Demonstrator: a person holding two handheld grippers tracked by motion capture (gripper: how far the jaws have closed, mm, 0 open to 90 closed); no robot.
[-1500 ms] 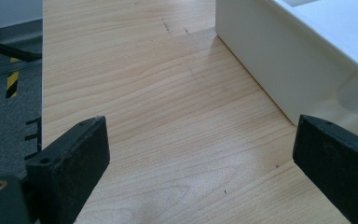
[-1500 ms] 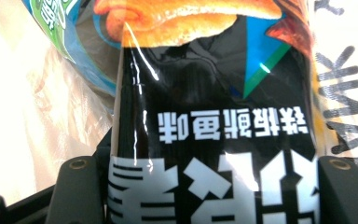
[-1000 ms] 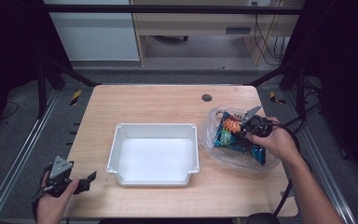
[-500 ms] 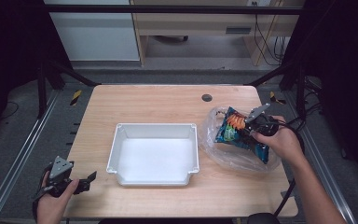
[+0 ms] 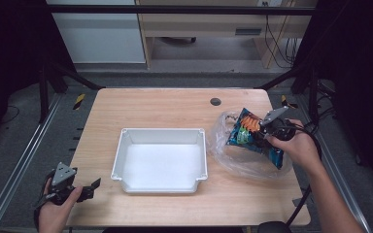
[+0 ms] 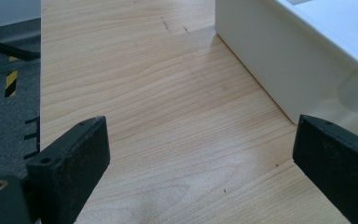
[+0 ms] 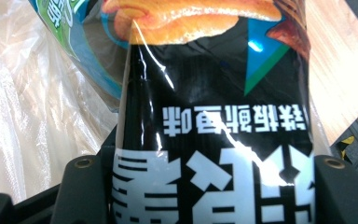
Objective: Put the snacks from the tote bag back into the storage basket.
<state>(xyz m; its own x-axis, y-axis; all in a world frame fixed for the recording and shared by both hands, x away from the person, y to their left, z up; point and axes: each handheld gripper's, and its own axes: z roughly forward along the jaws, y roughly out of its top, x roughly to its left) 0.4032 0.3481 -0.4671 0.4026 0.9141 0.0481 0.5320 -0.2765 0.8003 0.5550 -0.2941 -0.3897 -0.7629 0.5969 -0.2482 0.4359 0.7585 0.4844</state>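
The jaws of the right gripper (image 5: 263, 134) are closed on a snack bag (image 7: 214, 121), which is held between them above a crumpled clear plastic bag (image 5: 233, 155) at the right side of the table (image 5: 165, 104). The jaws of the left gripper (image 6: 205, 172) are spread wide, with bare wood between them, at the near left corner. A white tray (image 5: 160, 160) is placed at the middle of the table, just beside that gripper's right jaw. The surface is light wood with a dark round hole (image 5: 215, 102) near the far edge. Grey floor (image 5: 29, 126), a black frame and a pale cabinet (image 5: 97, 34) are seen beyond.
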